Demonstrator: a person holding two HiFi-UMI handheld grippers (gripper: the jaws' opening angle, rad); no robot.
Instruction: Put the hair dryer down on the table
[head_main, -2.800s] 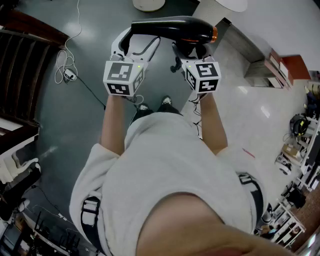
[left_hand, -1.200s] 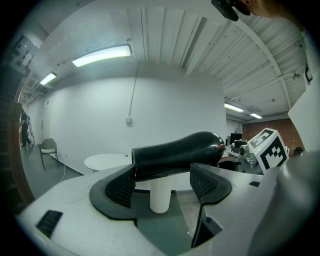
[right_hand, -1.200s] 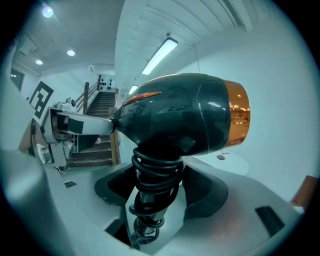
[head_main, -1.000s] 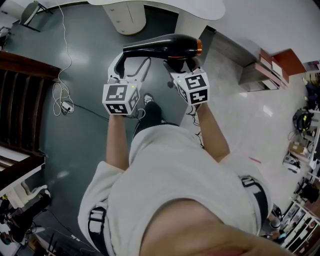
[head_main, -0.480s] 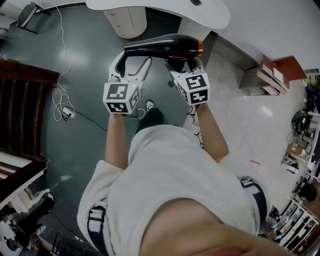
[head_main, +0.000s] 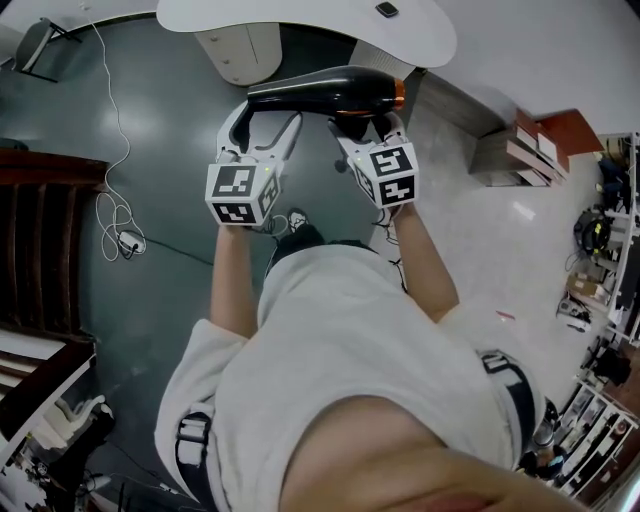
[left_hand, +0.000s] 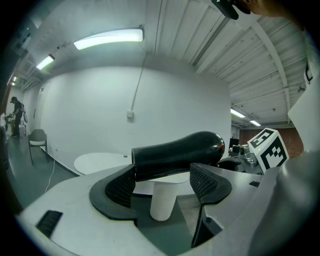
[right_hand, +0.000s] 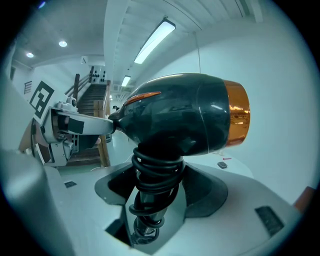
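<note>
A black hair dryer (head_main: 330, 90) with an orange rear ring is held in the air just short of the white table (head_main: 300, 20). My right gripper (head_main: 362, 120) is shut on its handle (right_hand: 150, 200), which is wrapped in black cord. The body (right_hand: 185, 115) rises above the jaws. My left gripper (head_main: 262, 110) stands open. The nozzle (left_hand: 175, 152) lies crosswise at its fingertips (left_hand: 120, 185), and whether it rests on them I cannot tell. Beyond the left gripper (left_hand: 160, 182) is the table top (left_hand: 95, 162).
The table stands on a white pedestal (head_main: 240, 50) and carries a small dark object (head_main: 386, 10). A dark wooden staircase (head_main: 40, 250) is at the left. A white cable (head_main: 115, 220) lies on the grey floor. Low shelves with boxes (head_main: 520, 140) stand at the right.
The person has walked forward, and the white table has come further into view at the top. Both grippers keep the same hold on the hair dryer.
</note>
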